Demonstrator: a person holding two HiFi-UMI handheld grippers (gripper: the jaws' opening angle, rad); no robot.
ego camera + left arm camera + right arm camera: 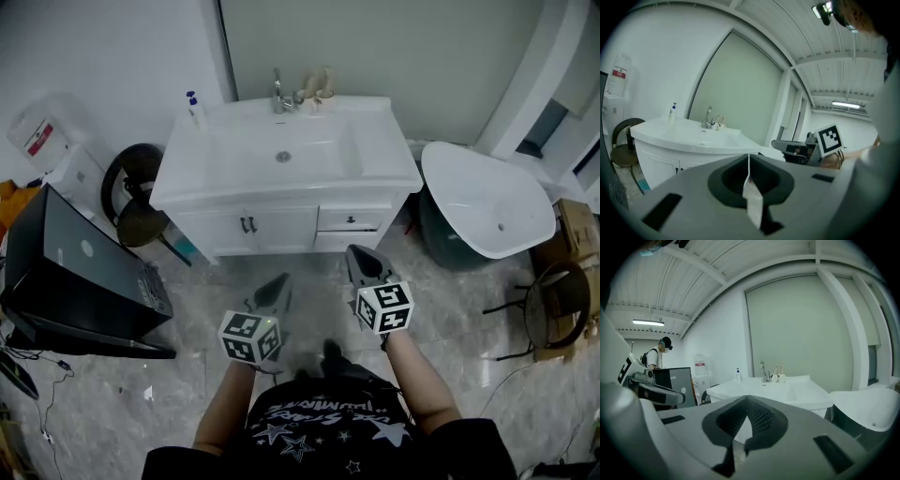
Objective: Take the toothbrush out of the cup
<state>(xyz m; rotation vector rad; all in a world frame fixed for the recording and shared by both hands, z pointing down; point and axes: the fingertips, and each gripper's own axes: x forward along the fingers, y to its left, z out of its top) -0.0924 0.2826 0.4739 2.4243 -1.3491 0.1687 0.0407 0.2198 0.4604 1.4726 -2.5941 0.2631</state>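
Note:
At the back of the white vanity sink point(281, 178), beside the faucet point(277, 92), stands a small cup point(322, 92) with a toothbrush point(325, 77) sticking up out of it. The left gripper view shows the cup point(721, 123) far off, and so does the right gripper view, cup point(778, 376). Both grippers hover over the floor well in front of the vanity, aimed toward it. My left gripper point(277, 286) point(749, 157) is shut, with a white strip showing along the seam of its jaws. My right gripper point(361, 255) point(747, 401) is shut and holds nothing.
A soap bottle point(194, 108) stands at the sink's back left. A black cabinet point(75, 272) and a round stool point(136, 187) sit left of the vanity. A white tub point(487, 202) and a metal chair point(553, 305) are on the right. Another person point(658, 355) stands far left.

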